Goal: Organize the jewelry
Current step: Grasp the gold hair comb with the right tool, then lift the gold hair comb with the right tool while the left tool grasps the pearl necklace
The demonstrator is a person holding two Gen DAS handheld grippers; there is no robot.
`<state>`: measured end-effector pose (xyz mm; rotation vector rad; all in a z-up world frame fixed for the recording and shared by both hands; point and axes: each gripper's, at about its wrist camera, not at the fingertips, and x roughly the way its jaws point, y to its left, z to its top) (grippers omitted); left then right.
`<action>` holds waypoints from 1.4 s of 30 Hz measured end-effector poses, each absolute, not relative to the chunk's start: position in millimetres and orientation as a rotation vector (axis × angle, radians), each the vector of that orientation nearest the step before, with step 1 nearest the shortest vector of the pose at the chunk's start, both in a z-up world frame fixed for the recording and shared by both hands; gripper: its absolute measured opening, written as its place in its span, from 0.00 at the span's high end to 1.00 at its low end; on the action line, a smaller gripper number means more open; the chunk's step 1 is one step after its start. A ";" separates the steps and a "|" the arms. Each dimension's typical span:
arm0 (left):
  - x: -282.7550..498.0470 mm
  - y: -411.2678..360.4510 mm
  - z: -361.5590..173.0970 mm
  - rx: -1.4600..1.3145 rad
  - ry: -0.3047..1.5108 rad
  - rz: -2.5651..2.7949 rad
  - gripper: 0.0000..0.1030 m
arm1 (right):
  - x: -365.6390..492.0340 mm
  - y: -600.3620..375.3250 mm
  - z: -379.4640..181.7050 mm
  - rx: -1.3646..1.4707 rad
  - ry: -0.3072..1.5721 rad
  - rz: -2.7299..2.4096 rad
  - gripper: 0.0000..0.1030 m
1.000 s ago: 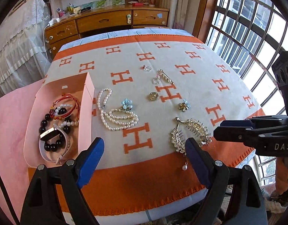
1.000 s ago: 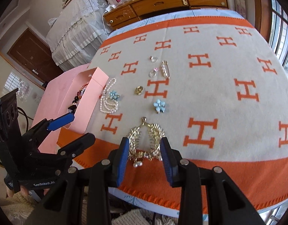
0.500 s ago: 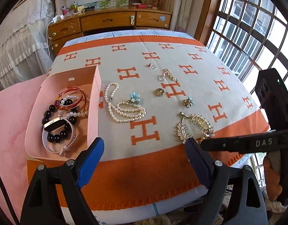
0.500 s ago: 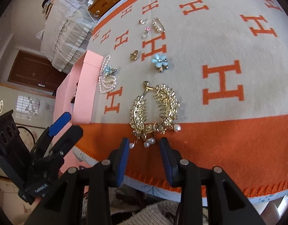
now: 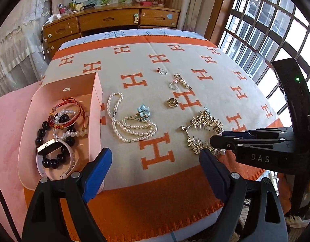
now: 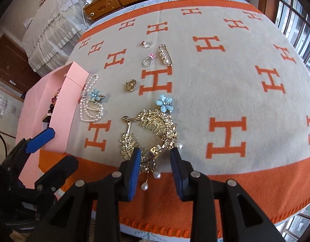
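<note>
Right fingers are closing around the gold comb near the blanket's front edge, not yet gripping, while the left gripper waits released.

The left gripper stands wide open, while the right gripper, at its three o'clock, is closing.
</note>
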<state>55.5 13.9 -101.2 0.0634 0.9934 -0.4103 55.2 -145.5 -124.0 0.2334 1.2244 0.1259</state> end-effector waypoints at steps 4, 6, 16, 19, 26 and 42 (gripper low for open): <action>65.8 11.0 -102.0 0.056 1.007 -0.410 0.16 | 61.0 -140.6 -124.0 0.126 1.188 0.091 0.85; 71.0 10.0 -101.7 0.054 1.012 -0.408 0.16 | 61.2 -137.7 -124.0 0.062 1.164 0.074 0.92; 104.7 9.8 -98.7 0.048 1.033 -0.350 0.16 | 54.4 -198.0 -117.3 0.272 1.092 0.129 0.92; 114.0 3.3 -102.9 0.046 1.061 -0.343 0.16 | 54.1 -222.9 -111.8 0.327 1.049 0.106 0.92; 123.7 -14.8 -116.8 0.078 1.134 -0.308 0.20 | 55.8 -254.7 -115.7 0.414 1.028 0.104 0.92; 128.5 -26.5 -140.1 0.137 1.201 -0.123 0.31 | 58.4 -259.3 -121.2 0.450 1.007 0.202 0.92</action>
